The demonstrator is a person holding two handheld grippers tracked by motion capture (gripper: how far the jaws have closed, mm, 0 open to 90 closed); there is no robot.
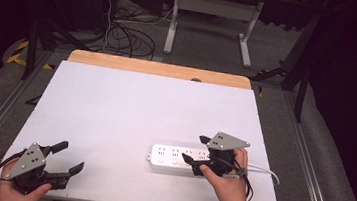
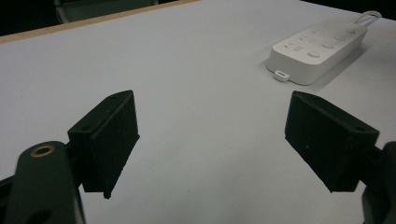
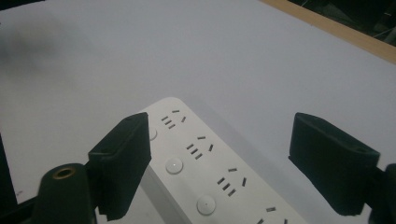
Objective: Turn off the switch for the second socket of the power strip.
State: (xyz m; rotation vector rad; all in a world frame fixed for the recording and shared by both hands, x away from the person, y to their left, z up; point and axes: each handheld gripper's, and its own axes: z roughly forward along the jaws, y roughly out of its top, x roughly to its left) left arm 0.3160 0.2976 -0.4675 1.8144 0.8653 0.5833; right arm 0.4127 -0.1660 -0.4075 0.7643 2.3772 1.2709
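— Nearest us, at the table's (image 1: 116, 104) near left corner, sits the left gripper (image 1: 70, 159), jaws spread wide with nothing between them, just bare white tabletop.

— And moving right?

— Open tabletop, then the white power strip (image 1: 180, 157) lying flat near the front edge, right of centre. Its cord (image 1: 265, 170) runs off to the right.

— What's the right gripper (image 1: 196, 150) doing?

— It hangs over the strip's right half, jaws spread, one on either side of the strip's body, pads not pressing. The right gripper view looks down on the sockets (image 3: 196, 148) and round switch buttons (image 3: 173, 165) between its jaws.

— So how far along?

— I'd judge the strip is set down or just let go; no plug is in any socket, so whatever follows, a grip or a button press, is not yet made.

— Anything in the way?

— Nothing on the table. Beyond the far wooden edge (image 1: 159, 68), cables (image 1: 123, 37) on the floor and a white stand (image 1: 211, 13), well apart.
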